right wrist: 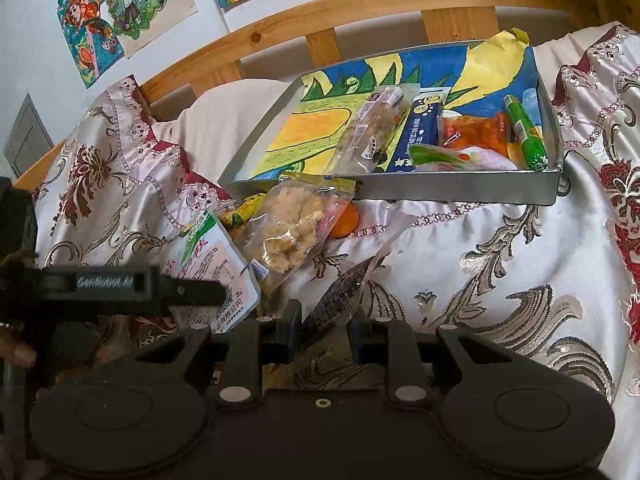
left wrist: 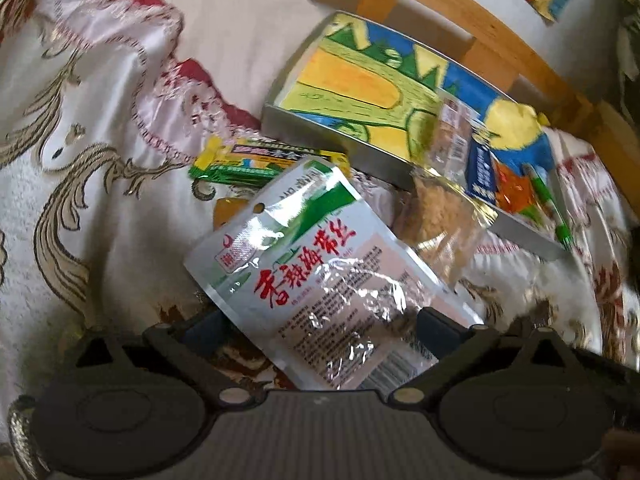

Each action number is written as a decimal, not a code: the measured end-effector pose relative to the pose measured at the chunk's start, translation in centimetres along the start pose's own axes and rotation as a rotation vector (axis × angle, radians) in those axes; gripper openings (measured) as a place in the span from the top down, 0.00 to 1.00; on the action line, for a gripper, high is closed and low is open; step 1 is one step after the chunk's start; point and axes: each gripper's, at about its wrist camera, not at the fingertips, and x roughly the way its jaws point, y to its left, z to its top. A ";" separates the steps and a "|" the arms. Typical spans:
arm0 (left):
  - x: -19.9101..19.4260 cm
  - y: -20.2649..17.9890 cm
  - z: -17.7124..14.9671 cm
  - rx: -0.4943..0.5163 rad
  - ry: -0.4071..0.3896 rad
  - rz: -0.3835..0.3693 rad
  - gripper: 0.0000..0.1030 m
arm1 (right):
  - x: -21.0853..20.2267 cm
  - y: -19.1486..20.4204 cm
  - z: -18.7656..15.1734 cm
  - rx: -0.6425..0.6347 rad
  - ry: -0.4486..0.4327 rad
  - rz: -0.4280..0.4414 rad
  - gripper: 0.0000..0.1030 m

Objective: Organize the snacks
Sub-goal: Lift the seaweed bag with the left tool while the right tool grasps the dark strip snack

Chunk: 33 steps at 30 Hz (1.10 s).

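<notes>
My left gripper (left wrist: pixel 320 324) is open, its fingers on either side of a silver pouch with red Chinese letters (left wrist: pixel 316 280) that lies on the bedcover; it also shows in the right wrist view (right wrist: pixel 212 268). My right gripper (right wrist: pixel 324 326) is nearly shut on the end of a clear packet with a dark snack (right wrist: pixel 344 288). A metal tray (right wrist: pixel 400 190) lined with a drawing holds several snacks, among them a green sausage stick (right wrist: pixel 524 132) and a blue packet (right wrist: pixel 420 128). A bag of pale puffed pieces (right wrist: pixel 288 228) lies in front of the tray.
A green-yellow packet (left wrist: pixel 256 160) and an orange sweet (right wrist: pixel 346 220) lie beside the tray. The satin embroidered bedcover (right wrist: pixel 500 260) is rumpled. A wooden headboard (right wrist: pixel 360 4) and a wall with drawings (right wrist: pixel 120 4) stand behind. The left gripper's body (right wrist: pixel 112 288) reaches in from the left.
</notes>
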 end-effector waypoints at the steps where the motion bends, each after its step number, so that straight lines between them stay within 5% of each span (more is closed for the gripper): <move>1: -0.1 -0.1 0.1 -0.012 0.001 0.009 0.00 | 0.0 0.0 0.0 -0.003 -0.004 0.000 0.76; 6: -1.4 -1.2 -0.8 -0.006 -0.011 0.057 0.00 | -0.3 0.5 0.0 -0.033 -0.017 -0.002 0.76; 12: -3.2 -4.4 -4.3 0.280 -0.110 0.159 0.00 | -0.8 -0.3 0.5 0.006 -0.035 -0.015 0.78; 17: -2.7 -6.4 -5.6 0.426 -0.099 0.204 0.00 | -1.2 -0.9 0.8 0.040 -0.045 -0.028 0.79; 20: -2.6 -5.8 -4.5 0.339 -0.071 0.165 0.01 | -1.3 -1.0 0.8 0.040 -0.044 -0.030 0.79; 24: -4.5 -2.9 -3.7 0.109 -0.157 0.031 0.08 | -1.3 -0.9 0.8 0.037 -0.045 -0.030 0.79; 33: -6.4 -0.8 -2.2 -0.037 -0.239 -0.080 0.39 | -1.3 -0.8 0.7 0.033 -0.039 -0.030 0.79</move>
